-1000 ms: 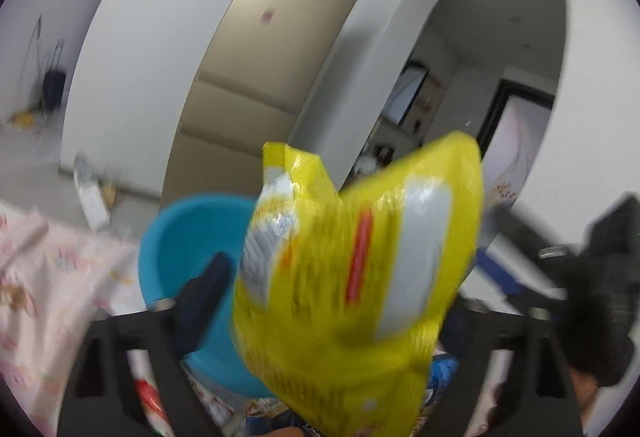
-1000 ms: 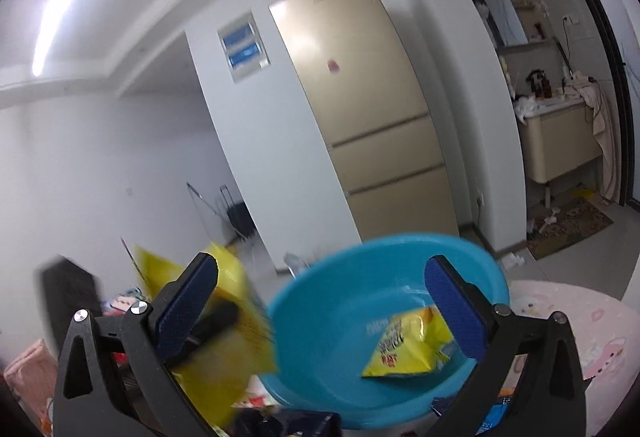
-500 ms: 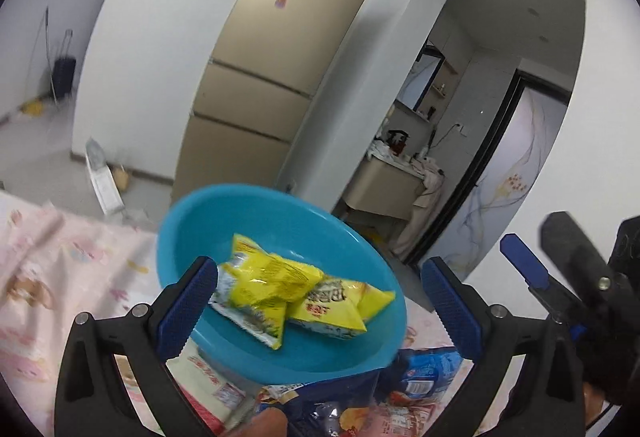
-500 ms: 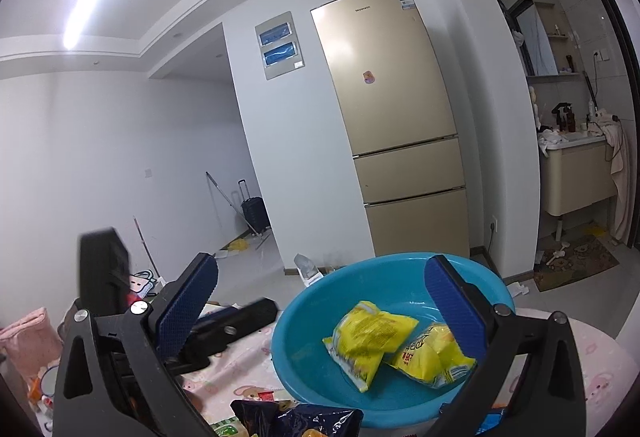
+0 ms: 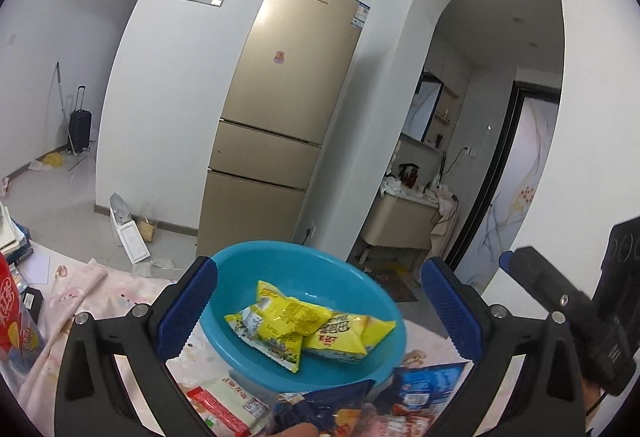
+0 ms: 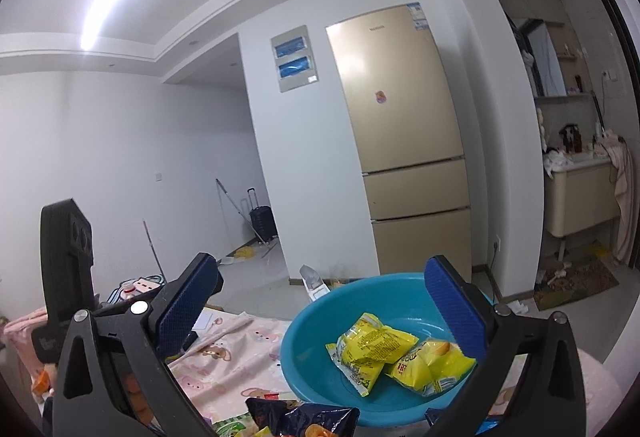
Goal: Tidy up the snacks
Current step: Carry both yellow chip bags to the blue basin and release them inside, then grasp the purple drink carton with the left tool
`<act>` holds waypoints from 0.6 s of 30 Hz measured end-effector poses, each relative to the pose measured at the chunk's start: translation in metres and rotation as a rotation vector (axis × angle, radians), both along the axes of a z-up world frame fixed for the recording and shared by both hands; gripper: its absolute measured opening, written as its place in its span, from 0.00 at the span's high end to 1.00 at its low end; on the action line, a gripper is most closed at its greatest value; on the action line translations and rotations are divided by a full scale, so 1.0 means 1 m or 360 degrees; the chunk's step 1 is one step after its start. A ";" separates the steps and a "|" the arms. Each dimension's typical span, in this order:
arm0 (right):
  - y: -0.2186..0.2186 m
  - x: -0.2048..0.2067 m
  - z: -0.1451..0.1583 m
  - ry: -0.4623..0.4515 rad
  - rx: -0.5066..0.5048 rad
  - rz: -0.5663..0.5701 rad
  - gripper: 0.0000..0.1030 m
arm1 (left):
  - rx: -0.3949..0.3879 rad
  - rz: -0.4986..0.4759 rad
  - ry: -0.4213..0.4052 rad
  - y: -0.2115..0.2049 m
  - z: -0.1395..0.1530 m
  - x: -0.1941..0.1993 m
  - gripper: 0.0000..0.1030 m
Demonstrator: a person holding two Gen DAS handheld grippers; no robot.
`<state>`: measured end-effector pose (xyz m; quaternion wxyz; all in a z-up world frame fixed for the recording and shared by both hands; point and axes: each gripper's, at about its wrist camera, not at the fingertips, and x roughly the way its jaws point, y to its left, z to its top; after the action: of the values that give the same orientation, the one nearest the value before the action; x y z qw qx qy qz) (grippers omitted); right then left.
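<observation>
A blue plastic basin (image 5: 316,265) (image 6: 308,341) sits on a pink patterned cloth. Two yellow snack packets (image 5: 280,325) (image 6: 372,349) lie inside it, one overlapping the other (image 5: 352,333) (image 6: 432,361). My left gripper (image 5: 318,309) is open and empty, held above and in front of the basin. My right gripper (image 6: 320,309) is open and empty, a little to the basin's left. More snack bags lie near the front edge: a dark blue one (image 5: 320,405) (image 6: 304,417), a blue one (image 5: 428,385) and a white and red one (image 5: 224,397).
The pink cloth (image 5: 96,289) (image 6: 232,357) covers the table. A red can (image 5: 12,321) stands at the far left. The other gripper's body shows at the right (image 5: 592,321) and left (image 6: 68,277). A gold fridge (image 5: 288,125) stands behind.
My left gripper let go of the yellow packet, which now lies in the basin on the other one. Both grippers drew back and rose, staying open.
</observation>
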<state>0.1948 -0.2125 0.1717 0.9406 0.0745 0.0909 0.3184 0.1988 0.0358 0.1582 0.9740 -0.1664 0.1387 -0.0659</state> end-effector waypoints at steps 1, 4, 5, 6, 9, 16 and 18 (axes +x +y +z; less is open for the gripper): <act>-0.001 -0.003 0.003 -0.0010 0.0001 0.0005 0.00 | -0.0003 -0.0013 -0.0012 -0.001 0.004 -0.003 0.00; -0.005 -0.015 0.012 -0.0032 0.0020 0.0061 0.00 | 0.0054 -0.0031 -0.0050 -0.008 0.017 -0.018 0.00; -0.007 -0.020 0.016 -0.0055 0.0036 0.0075 0.00 | 0.0087 -0.0027 -0.0059 -0.013 0.021 -0.022 0.00; -0.008 -0.025 0.021 -0.0095 0.0044 0.0076 0.00 | 0.0112 -0.0026 -0.0071 -0.017 0.025 -0.026 0.00; -0.007 -0.037 0.028 -0.0168 -0.0003 0.0046 0.00 | 0.0178 -0.0058 -0.0099 -0.030 0.036 -0.041 0.00; -0.018 -0.045 0.016 -0.0107 -0.0014 0.0051 0.00 | 0.0294 0.0003 -0.0164 -0.040 0.041 -0.075 0.00; -0.023 -0.047 0.002 -0.0073 0.0008 0.0085 0.00 | 0.0322 0.0004 -0.0121 -0.042 0.031 -0.081 0.00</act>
<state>0.1477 -0.2358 0.1740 0.9334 0.0672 0.0705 0.3453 0.1177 -0.0060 0.1896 0.9905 -0.0647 0.1075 -0.0567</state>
